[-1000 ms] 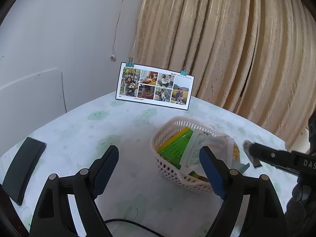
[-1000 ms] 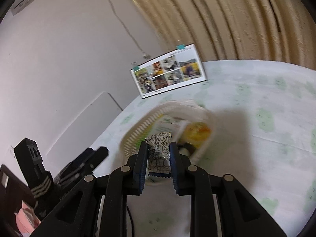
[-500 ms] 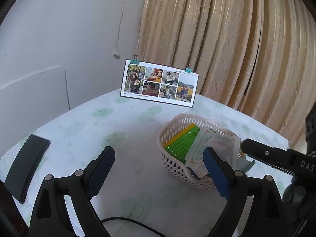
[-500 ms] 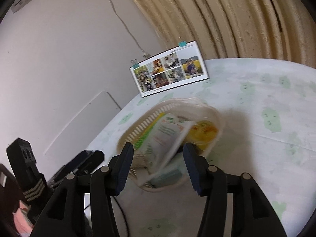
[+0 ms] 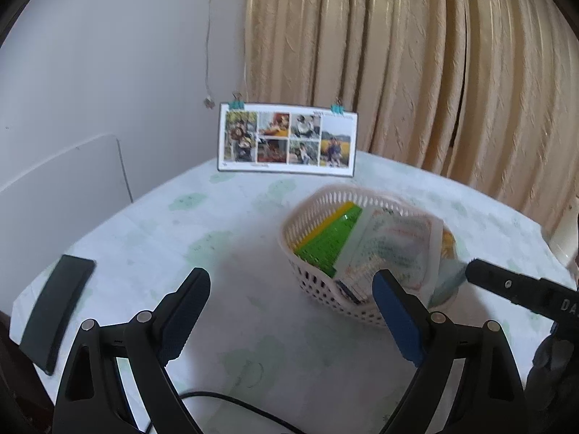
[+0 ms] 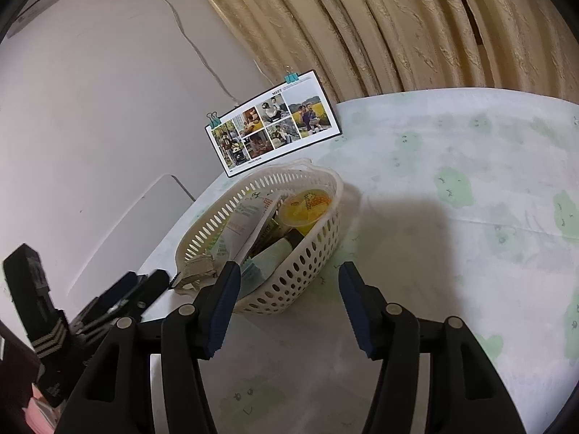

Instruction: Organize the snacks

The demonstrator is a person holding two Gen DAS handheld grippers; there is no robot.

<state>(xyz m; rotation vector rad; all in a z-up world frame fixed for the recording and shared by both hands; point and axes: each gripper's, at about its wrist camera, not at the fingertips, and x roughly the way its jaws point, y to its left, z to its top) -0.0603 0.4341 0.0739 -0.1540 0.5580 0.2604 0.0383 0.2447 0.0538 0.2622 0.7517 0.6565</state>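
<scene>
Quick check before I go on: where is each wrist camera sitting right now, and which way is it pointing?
Left wrist: behind the open left claw, facing across the table to the basket at right, photo card and curtain beyond; the right claw's tip enters at right.
Right wrist: behind the open right claw, looking down at the basket from its other side; the left claw shows at lower left.
Shared: basket, photo card, table, curtain.
</scene>
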